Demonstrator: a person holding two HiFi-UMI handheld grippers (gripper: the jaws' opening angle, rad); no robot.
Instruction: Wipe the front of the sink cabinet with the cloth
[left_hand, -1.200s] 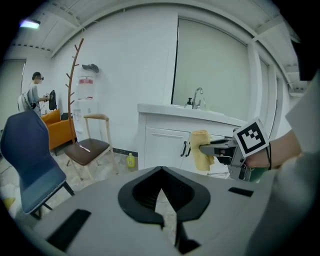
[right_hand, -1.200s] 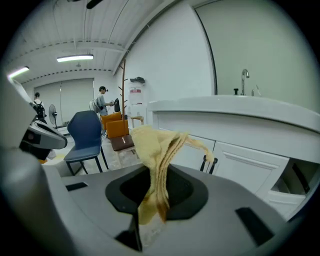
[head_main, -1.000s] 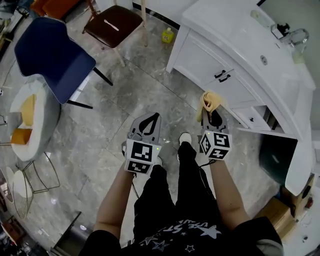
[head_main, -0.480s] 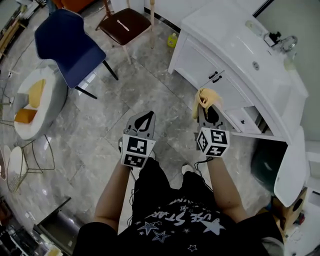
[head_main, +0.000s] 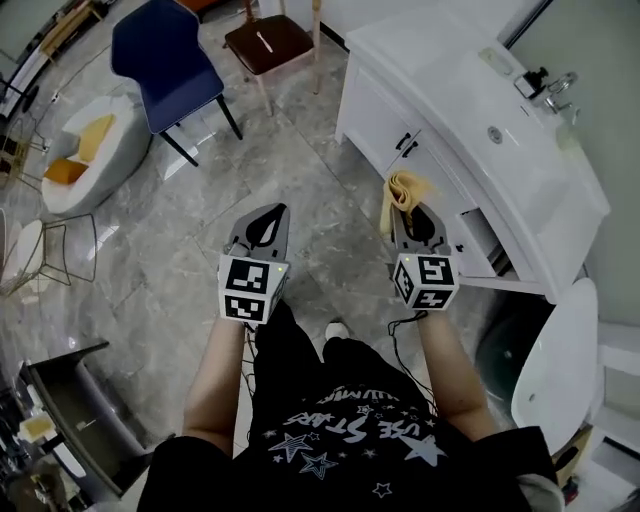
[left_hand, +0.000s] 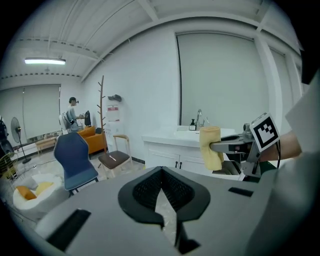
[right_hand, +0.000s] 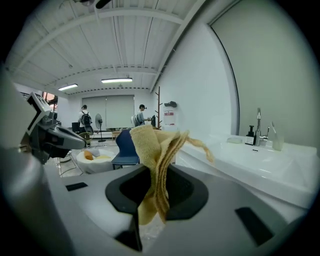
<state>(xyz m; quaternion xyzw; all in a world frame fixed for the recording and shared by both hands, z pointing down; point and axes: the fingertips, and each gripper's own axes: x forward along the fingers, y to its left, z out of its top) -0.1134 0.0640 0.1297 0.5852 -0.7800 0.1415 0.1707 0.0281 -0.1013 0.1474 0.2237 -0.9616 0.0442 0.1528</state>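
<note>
Near the cabinet (head_main: 382, 118); cloth (right_hand: 155, 165) (yellow) between right fingers (right_hand: 227, 202).

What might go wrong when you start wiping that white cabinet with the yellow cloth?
1. The right gripper pinches the cloth only by a fold, with loose ends flopping; rubbing might pull it out.
2. A drawer looks pulled out beside that gripper, so a sideways wipe might bump it.
3. The dark handles on the sink cabinet front might snag the cloth.
</note>
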